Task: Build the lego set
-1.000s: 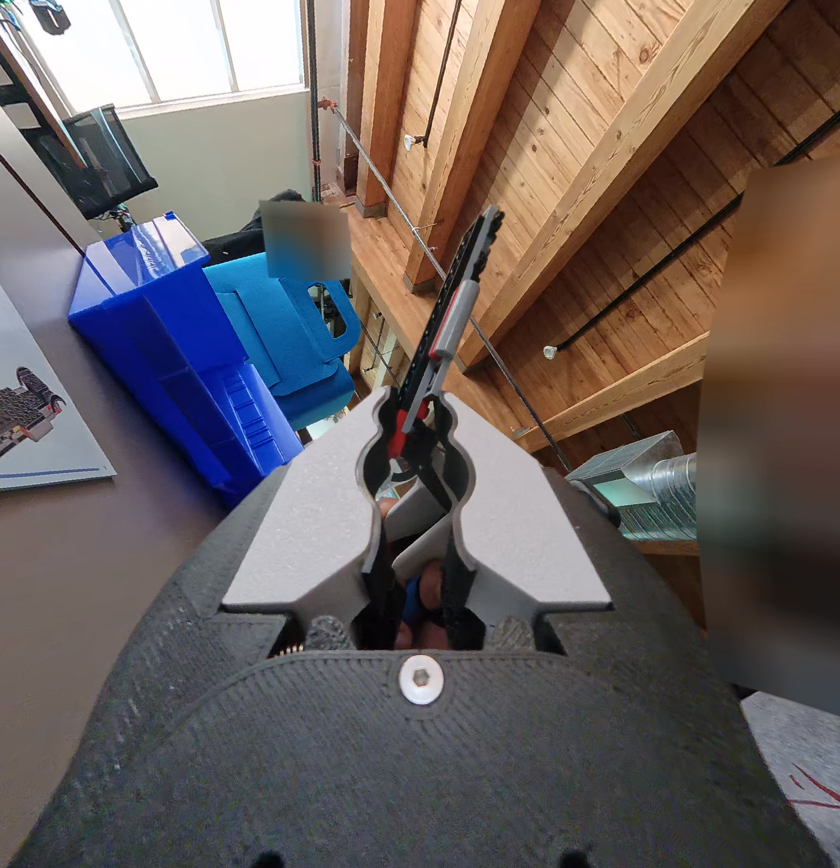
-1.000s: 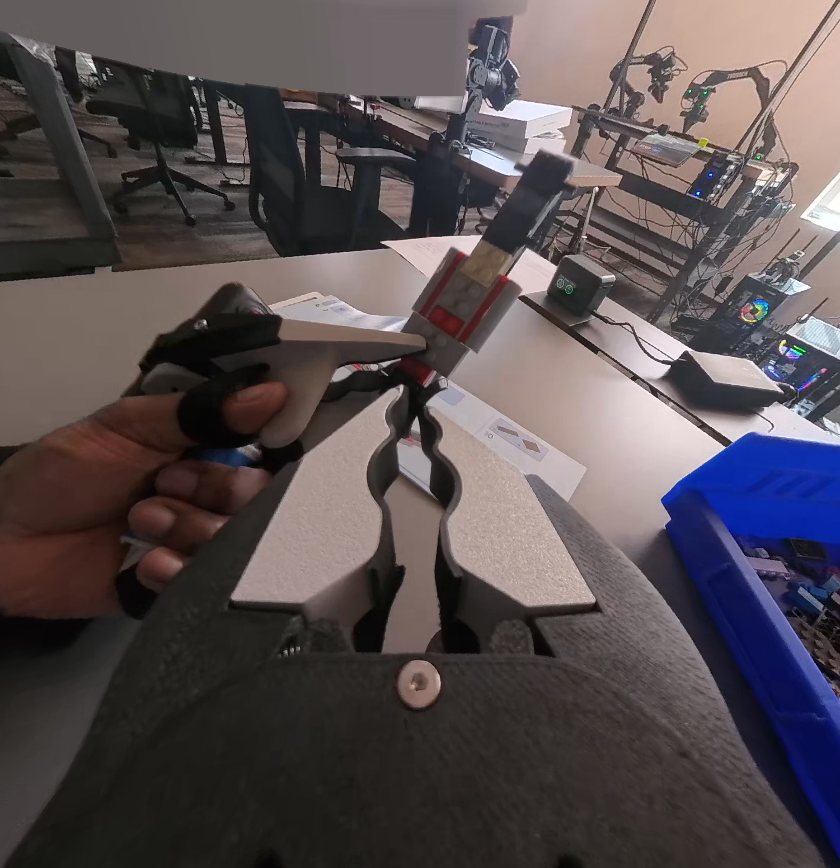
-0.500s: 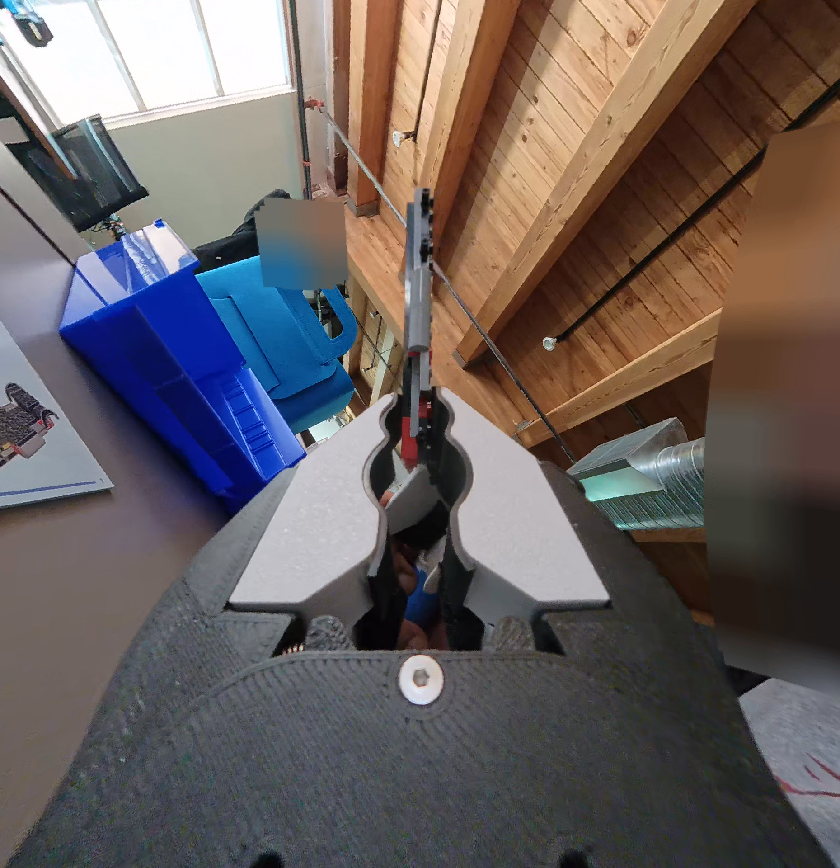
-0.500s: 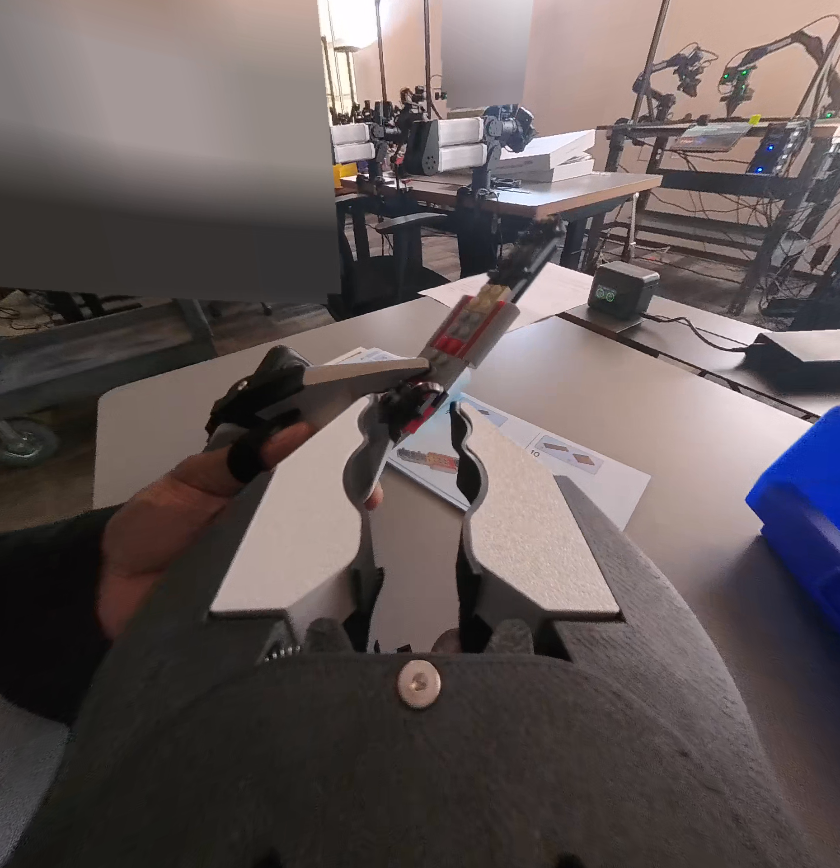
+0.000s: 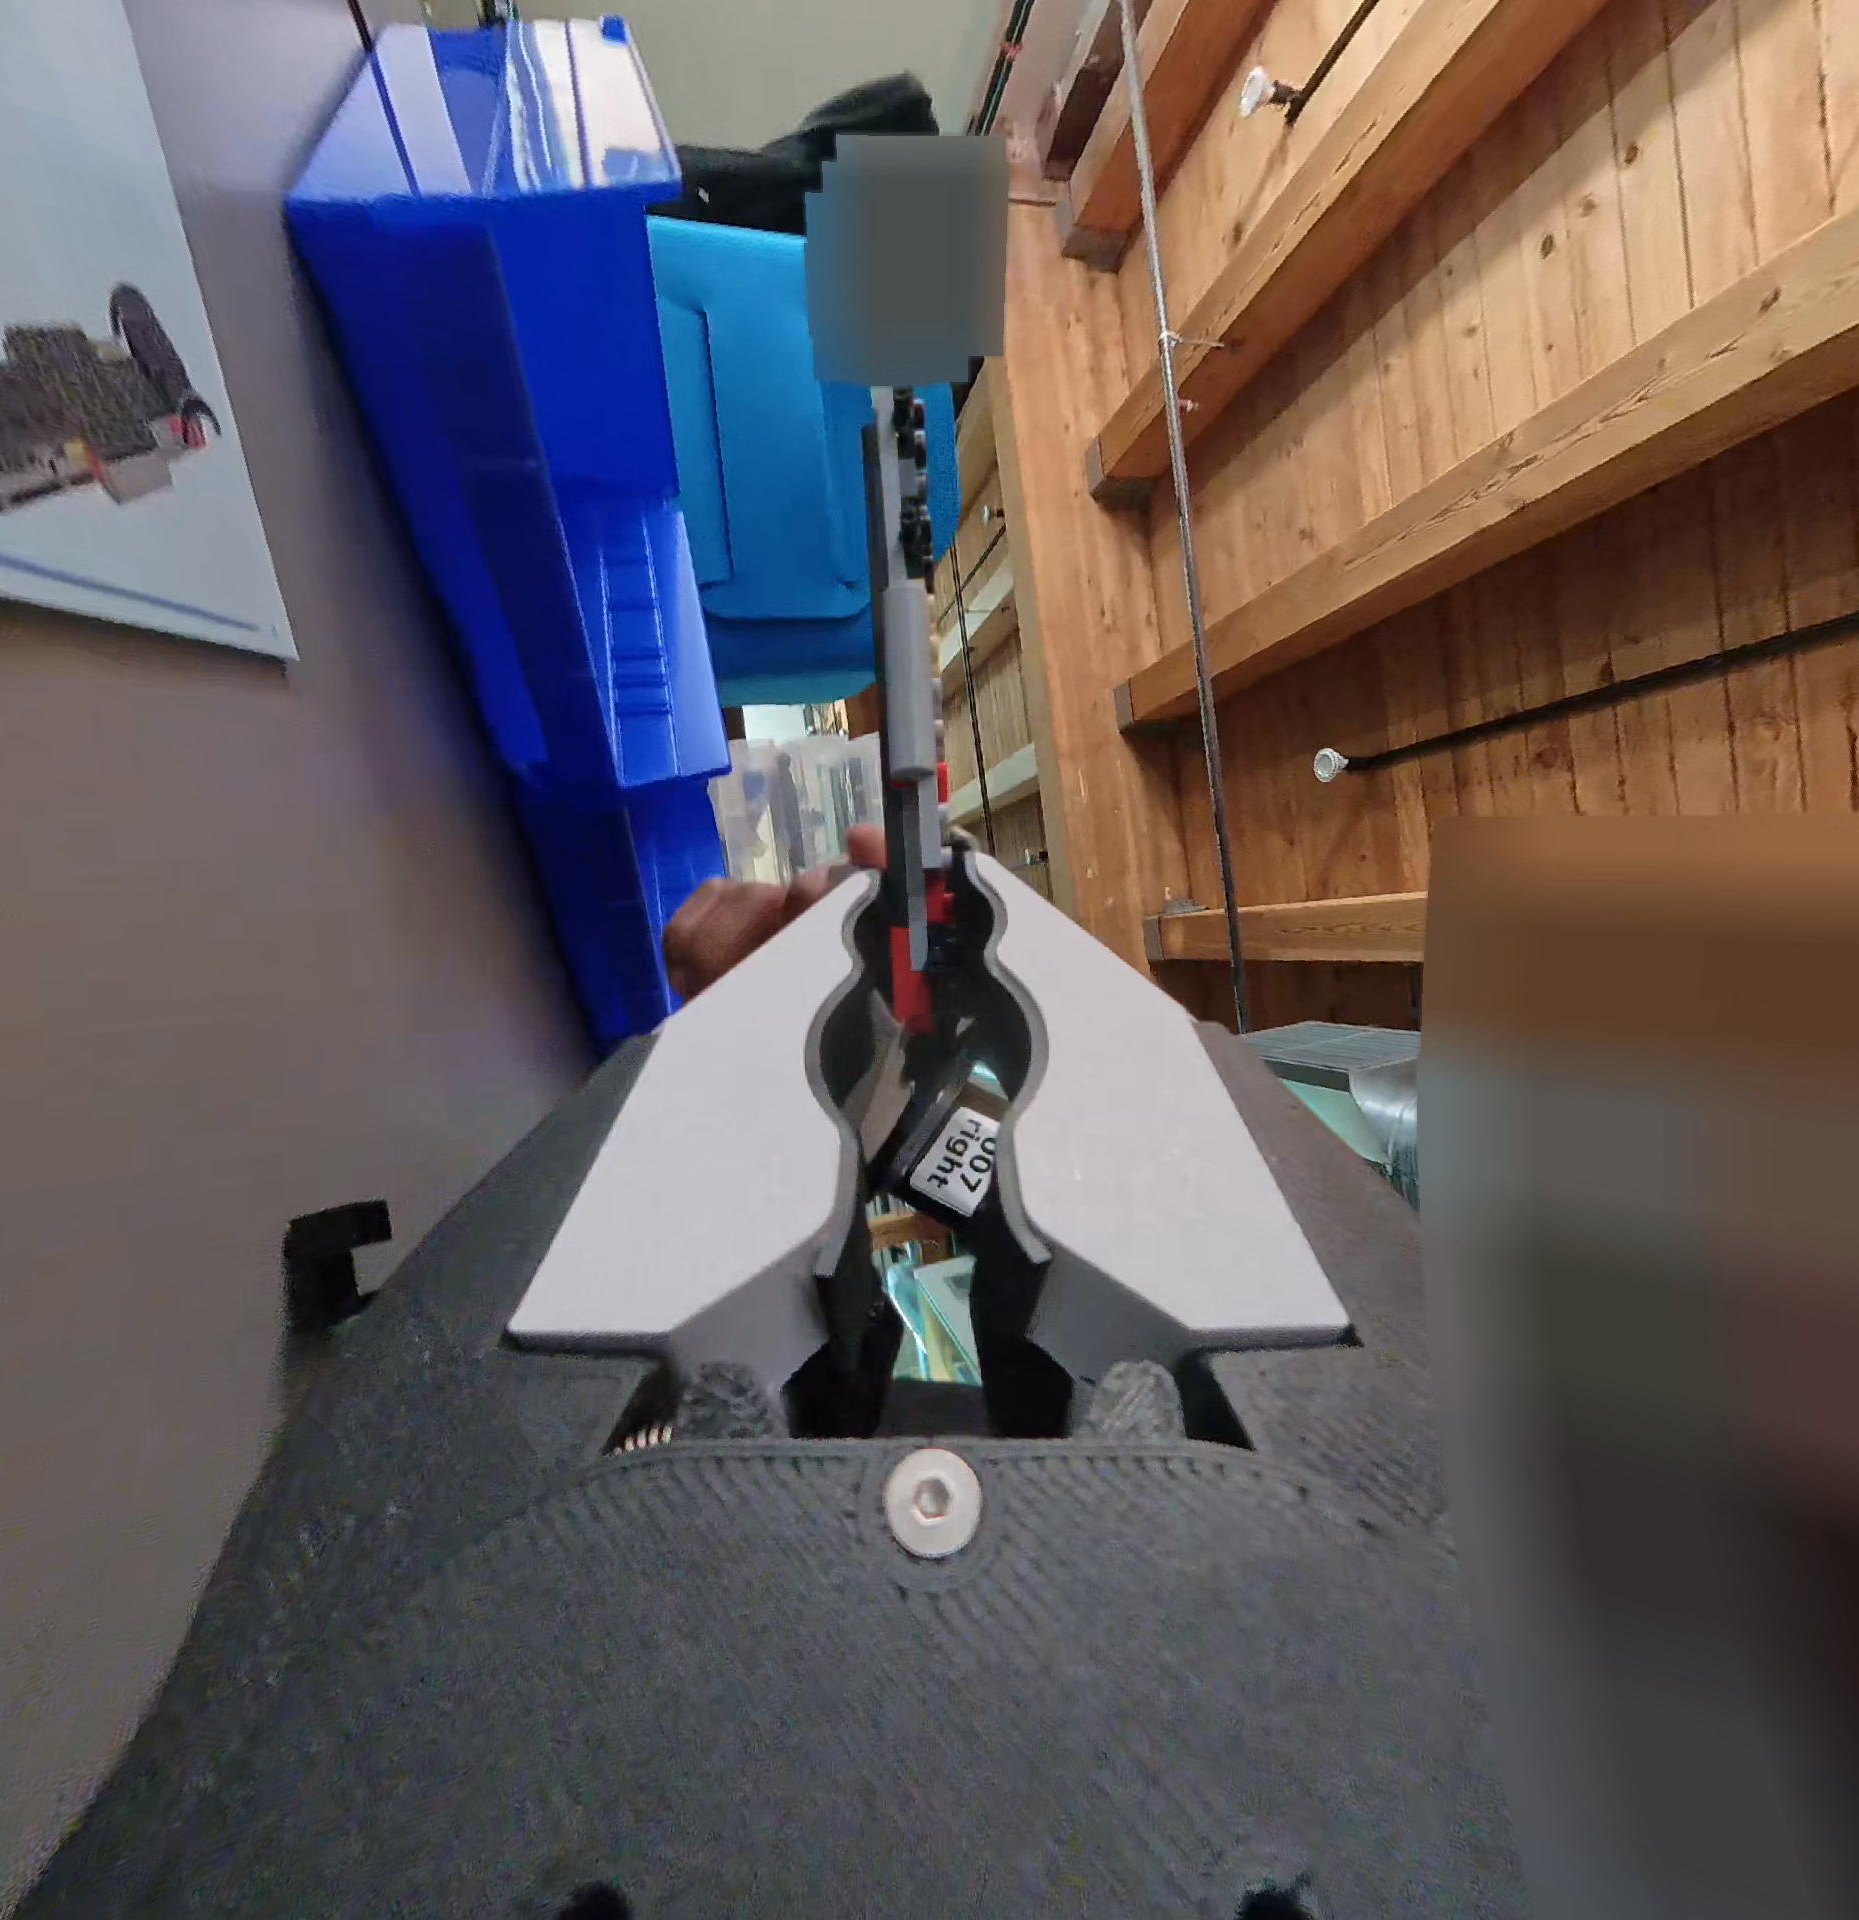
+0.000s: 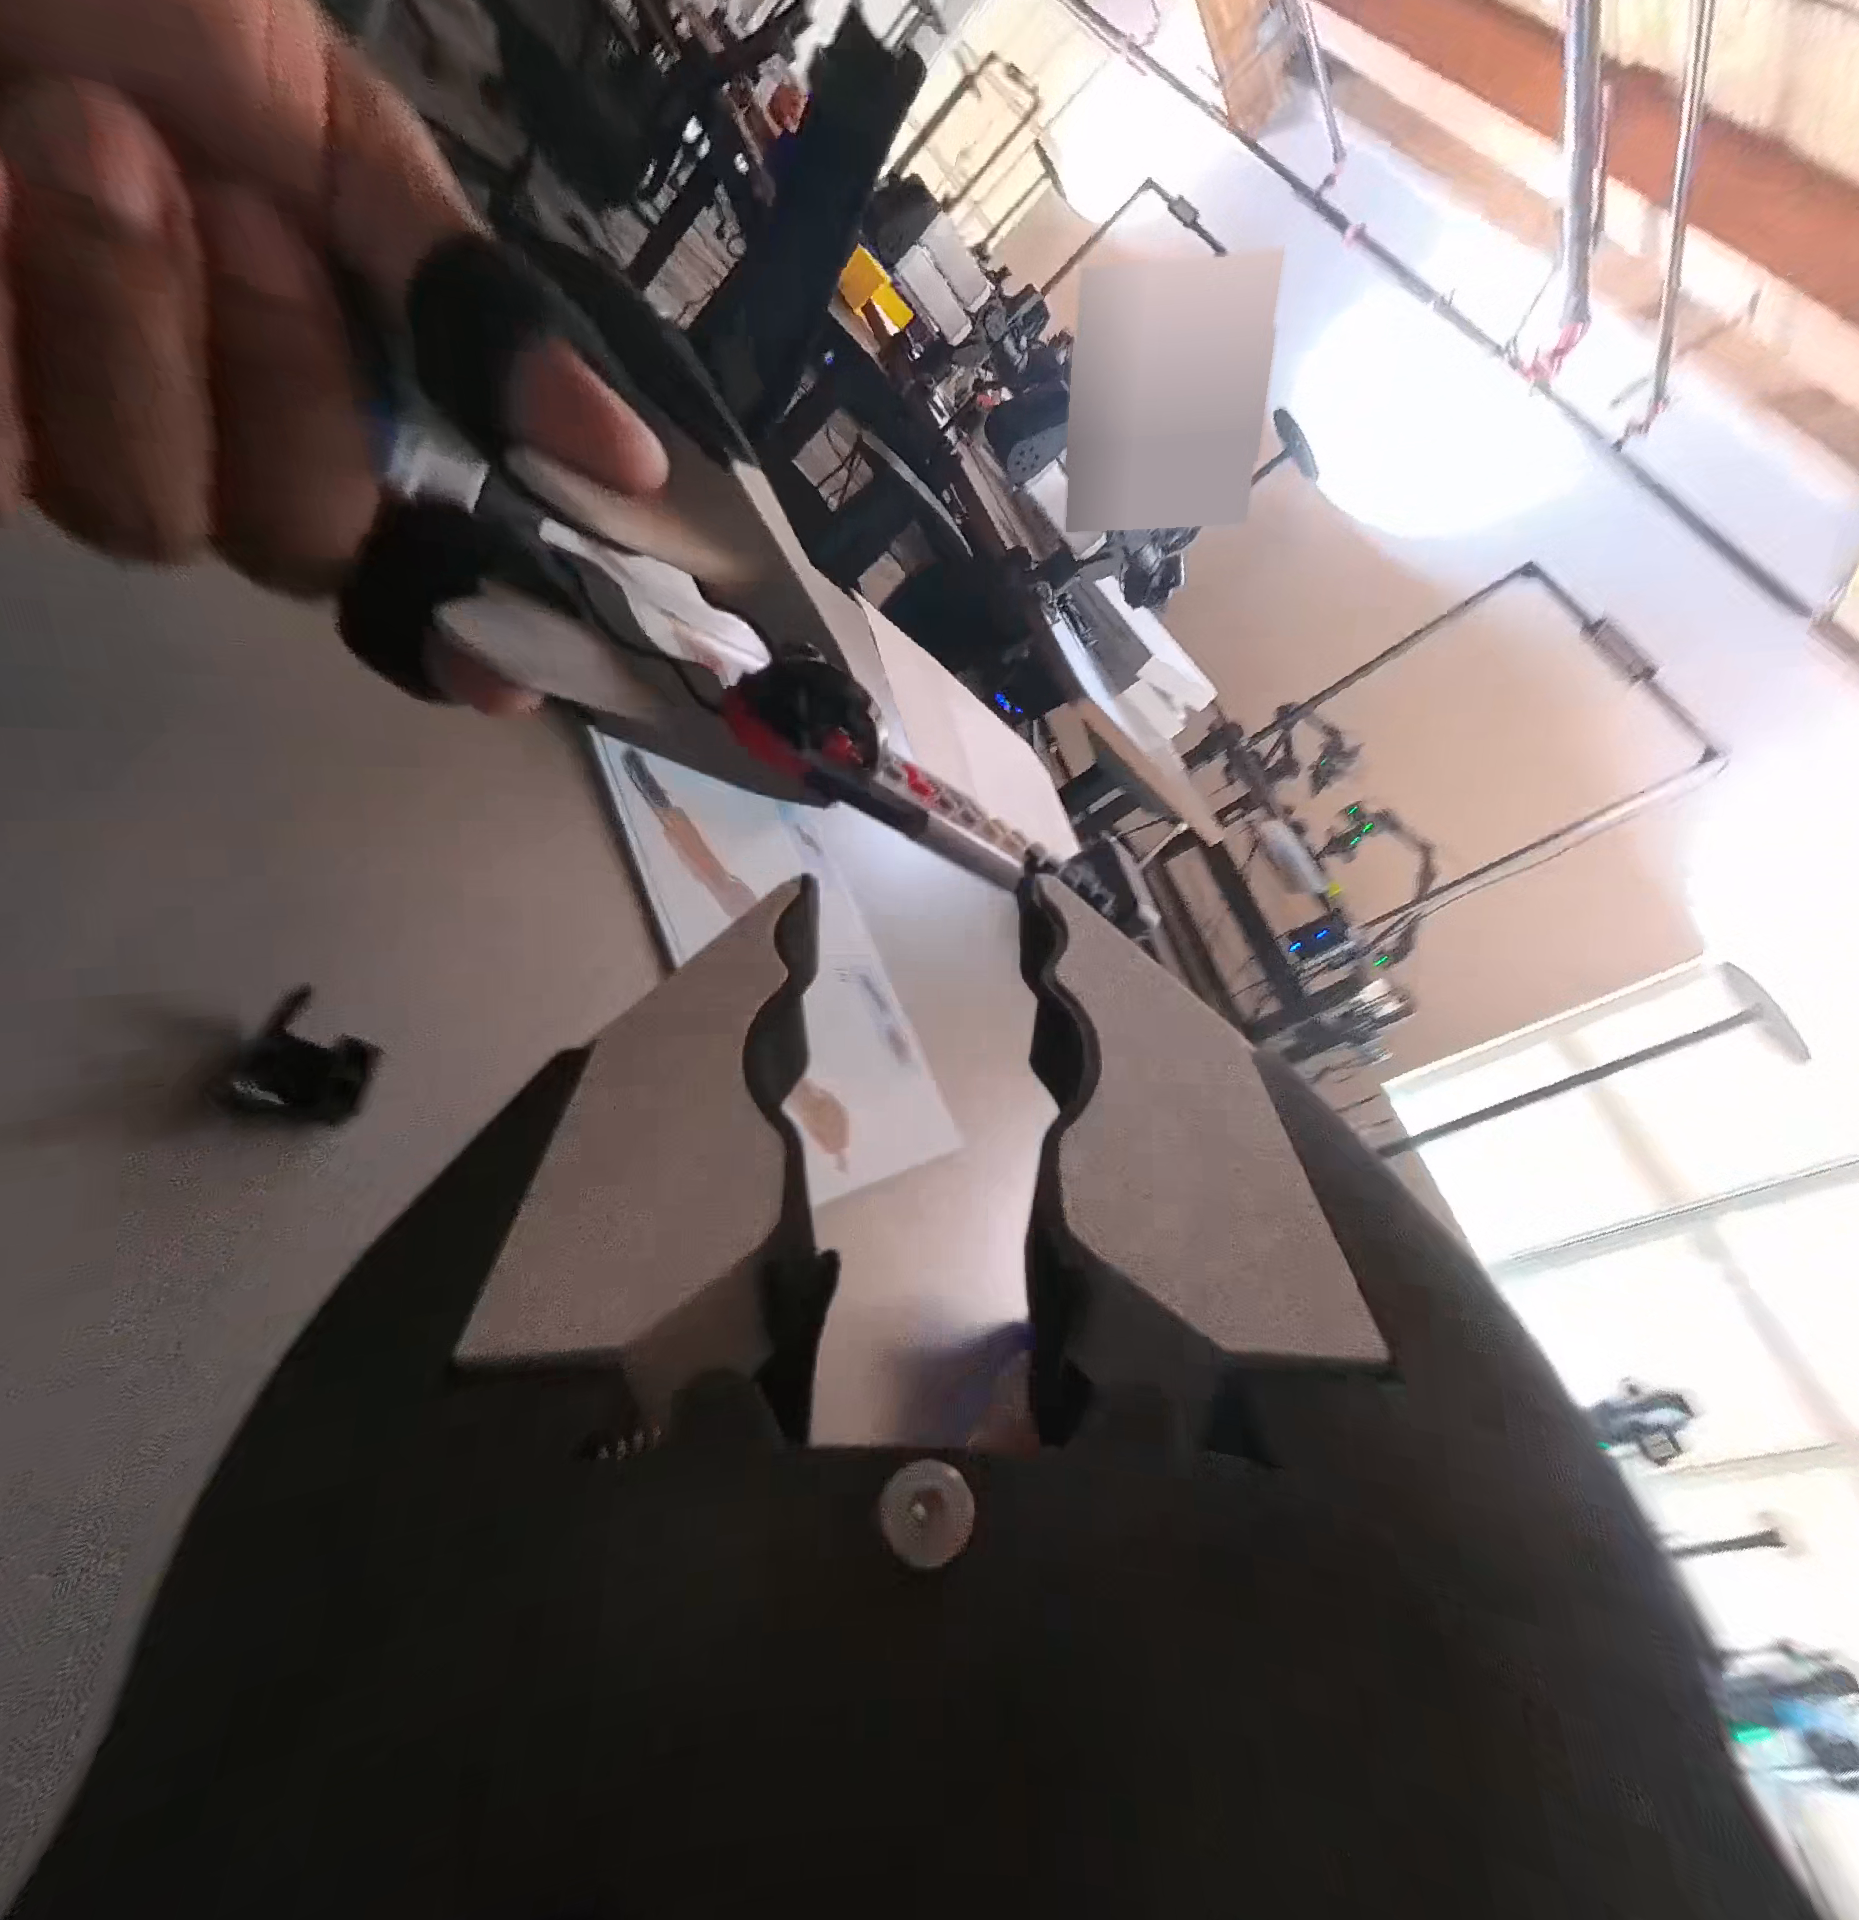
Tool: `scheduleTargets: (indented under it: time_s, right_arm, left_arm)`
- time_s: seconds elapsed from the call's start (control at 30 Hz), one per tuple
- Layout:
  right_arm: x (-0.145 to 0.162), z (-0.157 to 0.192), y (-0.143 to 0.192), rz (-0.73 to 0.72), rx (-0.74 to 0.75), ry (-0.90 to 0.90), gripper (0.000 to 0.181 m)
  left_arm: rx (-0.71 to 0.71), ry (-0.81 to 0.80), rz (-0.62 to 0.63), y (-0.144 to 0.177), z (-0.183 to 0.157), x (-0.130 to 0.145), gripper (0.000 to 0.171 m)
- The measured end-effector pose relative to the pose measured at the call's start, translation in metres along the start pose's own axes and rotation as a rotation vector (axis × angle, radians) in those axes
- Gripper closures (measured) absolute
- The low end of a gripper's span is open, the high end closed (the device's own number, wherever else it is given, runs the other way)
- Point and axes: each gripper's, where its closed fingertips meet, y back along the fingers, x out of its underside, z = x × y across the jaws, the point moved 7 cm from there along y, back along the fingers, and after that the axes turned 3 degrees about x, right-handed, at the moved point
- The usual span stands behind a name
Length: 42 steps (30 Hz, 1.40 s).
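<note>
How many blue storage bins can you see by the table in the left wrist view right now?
2: a dark blue bin beside the instruction sheet, and a lighter blue bin right behind it, partly hidden by the held lego assembly. More may be out of frame.

bins [image 5: 509, 436] behind table [image 5: 177, 935], booklet [image 5: 94, 416] left

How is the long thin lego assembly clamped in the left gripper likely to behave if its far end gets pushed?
The lego assembly is gripped only at its red base by the left gripper, so its long free end would probably lever or swing. Built from stacked pieces, it may snap apart at a joint. It looks light.
</note>
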Motion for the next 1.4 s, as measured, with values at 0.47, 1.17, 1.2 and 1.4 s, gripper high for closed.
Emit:
scheduleTargets:
  time_s: [0.47, 1.17, 1.2, 1.4]
  right_arm:
    - [0.006, -0.003, -0.004, 0.046, -0.097, 0.500, 0.154]
    - [0.008, 0.001, 0.000, 0.001, -0.306, -0.392, 0.166]
    - [0.008, 0.001, 0.000, -0.003, -0.316, -0.404, 0.166]
    - [0.005, 0.009, 0.000, 0.003, -0.395, -0.374, 0.166]
  left_arm:
    - [0.001, 0.103, 0.176, -0.009, 0.004, 0.029, 0.160]
    - [0.016, -0.953, 0.493, -0.009, -0.040, 0.002, 0.118]
    - [0.037, -1.018, 0.521, -0.011, -0.041, 0.003, 0.118]
    - [0.181, -1.318, 0.578, -0.020, -0.049, 0.008, 0.117]
